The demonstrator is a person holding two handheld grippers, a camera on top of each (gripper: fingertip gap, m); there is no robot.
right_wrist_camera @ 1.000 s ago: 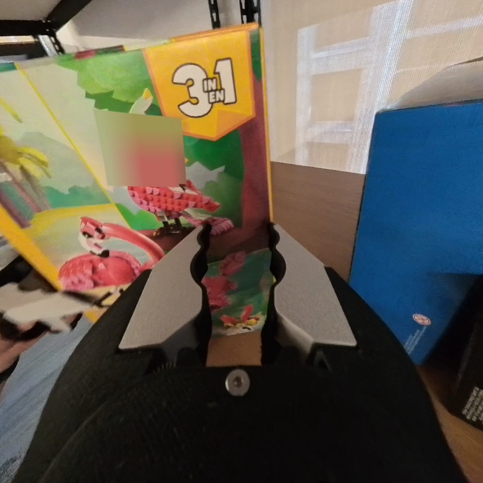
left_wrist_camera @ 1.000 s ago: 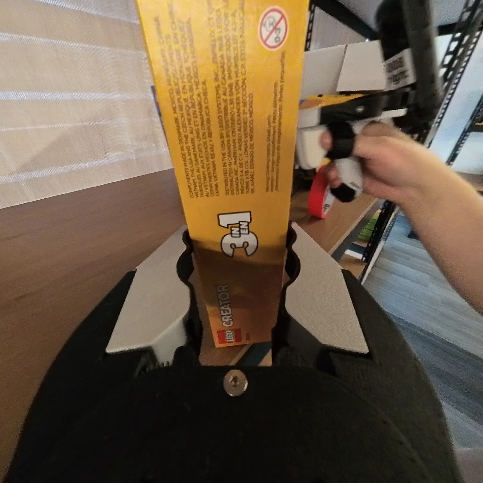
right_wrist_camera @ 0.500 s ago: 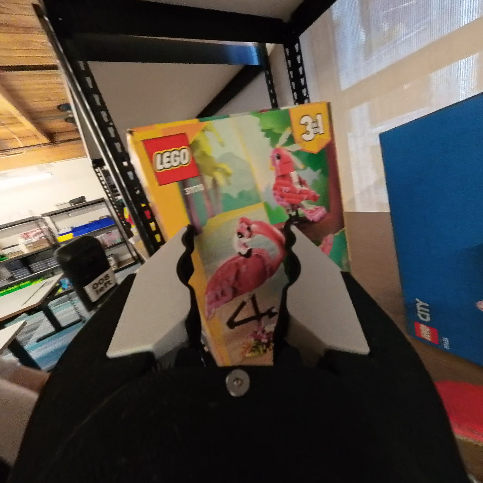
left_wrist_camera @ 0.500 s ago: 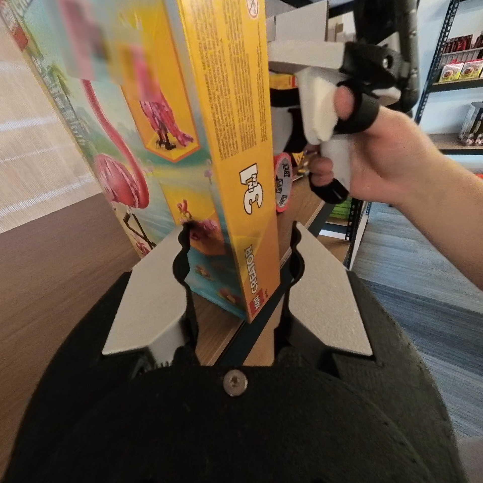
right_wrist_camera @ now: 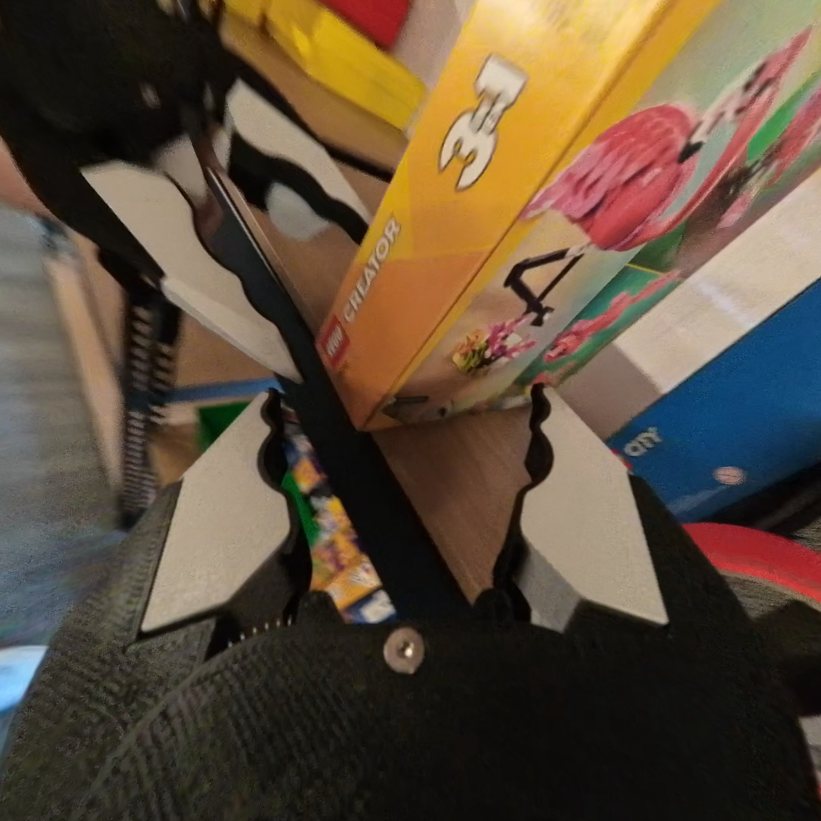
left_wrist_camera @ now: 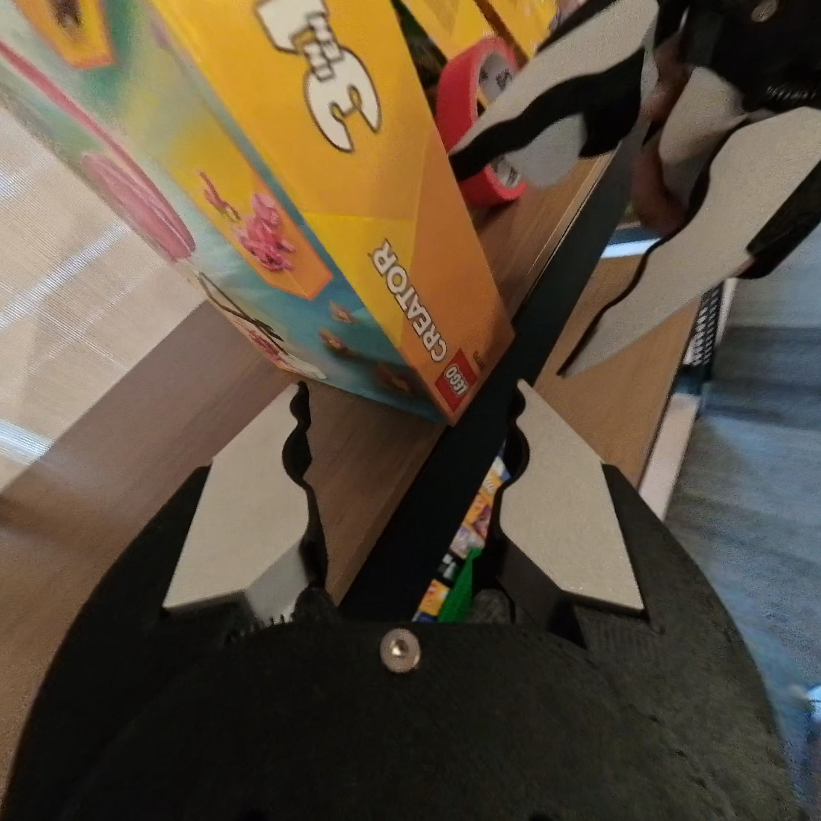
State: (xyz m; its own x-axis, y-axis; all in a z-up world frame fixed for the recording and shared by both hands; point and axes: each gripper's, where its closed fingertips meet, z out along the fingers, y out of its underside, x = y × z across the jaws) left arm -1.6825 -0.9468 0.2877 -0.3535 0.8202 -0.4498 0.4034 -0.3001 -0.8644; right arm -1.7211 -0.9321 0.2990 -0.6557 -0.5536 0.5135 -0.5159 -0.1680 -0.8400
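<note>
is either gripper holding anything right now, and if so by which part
Nothing is held. The left gripper and the right gripper are both open, each just short of the bottom corner of the yellow toy box standing on the wooden shelf.

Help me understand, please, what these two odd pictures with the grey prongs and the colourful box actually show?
Each picture comes from a camera mounted on a hand-held gripper that a person carries, looking forward along its two grey fingers. The left hand-held gripper and the right hand-held gripper are both open and hold nothing. Each also shows in the other's picture, farther off. In front of them a yellow toy box with a flamingo picture stands at the edge of a wooden shelf. A red tape roll lies behind it, and a blue box stands to its right. Both pictures are blurred.
</note>
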